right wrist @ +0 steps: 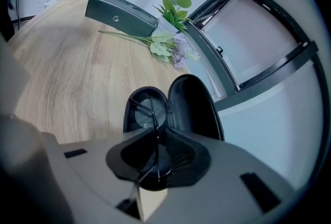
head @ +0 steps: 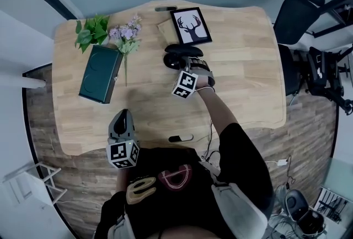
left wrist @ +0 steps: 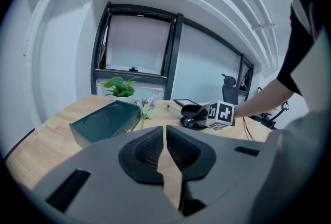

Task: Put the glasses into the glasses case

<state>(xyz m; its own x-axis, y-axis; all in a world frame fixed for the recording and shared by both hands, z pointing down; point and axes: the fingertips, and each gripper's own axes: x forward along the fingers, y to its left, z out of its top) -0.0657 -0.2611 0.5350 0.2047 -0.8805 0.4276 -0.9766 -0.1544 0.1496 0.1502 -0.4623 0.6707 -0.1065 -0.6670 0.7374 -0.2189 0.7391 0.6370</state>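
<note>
A black glasses case (head: 175,49) lies open on the wooden table (head: 242,67), just in front of the deer picture. In the right gripper view its lid (right wrist: 195,106) stands up and the glasses (right wrist: 146,114) lie in the lower half, one lens showing. My right gripper (right wrist: 156,154) hangs right over the case, and a thin temple of the glasses runs back between its pads, which stand slightly apart, so it is open. My left gripper (head: 123,117) rests near the table's front edge, far from the case, shut on nothing.
A dark green box (head: 100,73) sits at the left, with purple flowers (head: 127,32) and green leaves (head: 91,31) behind it. The framed deer picture (head: 191,26) lies at the back. A small dark object (head: 180,137) lies at the front edge. An office chair (head: 298,11) stands to the right.
</note>
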